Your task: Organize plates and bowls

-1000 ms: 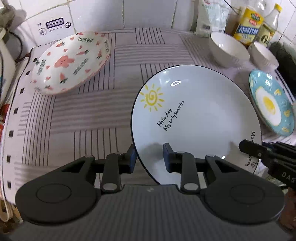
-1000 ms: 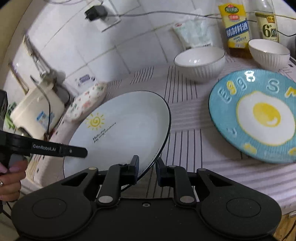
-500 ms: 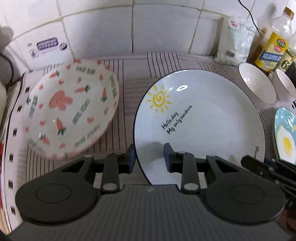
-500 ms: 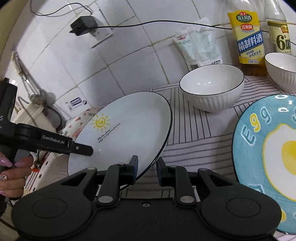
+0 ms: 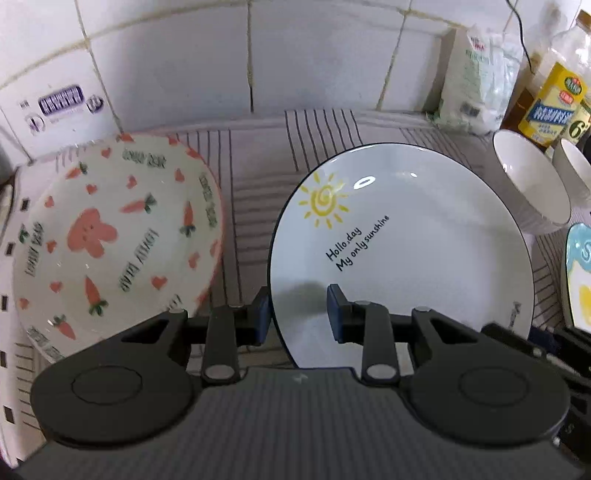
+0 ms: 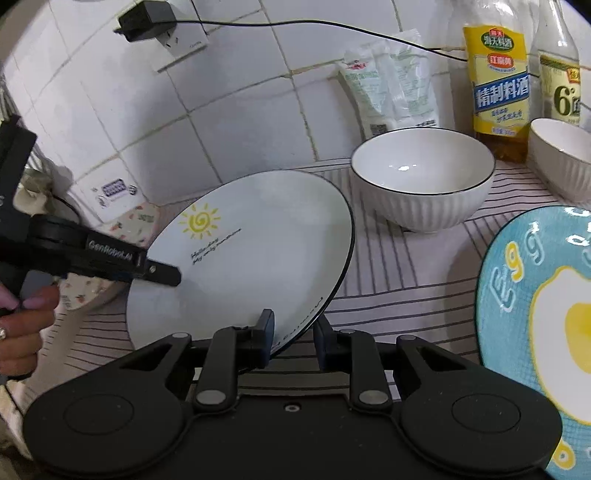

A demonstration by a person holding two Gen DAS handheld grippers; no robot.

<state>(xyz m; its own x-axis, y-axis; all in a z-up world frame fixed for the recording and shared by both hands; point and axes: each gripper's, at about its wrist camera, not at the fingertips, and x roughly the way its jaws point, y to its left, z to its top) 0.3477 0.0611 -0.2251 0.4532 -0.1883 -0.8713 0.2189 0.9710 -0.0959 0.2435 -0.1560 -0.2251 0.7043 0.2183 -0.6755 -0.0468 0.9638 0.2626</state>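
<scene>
A white sun plate (image 5: 402, 243) with a black rim is held tilted above the striped cloth. My left gripper (image 5: 299, 308) is shut on its left rim. My right gripper (image 6: 293, 341) is shut on its opposite rim (image 6: 303, 328). The plate also shows in the right wrist view (image 6: 258, 251). A carrot-and-bunny plate (image 5: 114, 236) lies at the left, just beside the sun plate. Two white ribbed bowls (image 6: 421, 177) (image 6: 561, 155) stand at the back right. A blue egg plate (image 6: 539, 325) lies at the right.
The tiled wall (image 5: 258, 55) is close behind. A white bag (image 6: 391, 85) and two bottles (image 6: 495, 81) (image 6: 561, 74) stand against it. A plug and cable (image 6: 147, 18) hang on the wall. A striped cloth (image 5: 317, 129) covers the counter.
Both grippers have carried the sun plate toward the back wall and left, nearer to the carrot plate. The plate is tilted more upright.
</scene>
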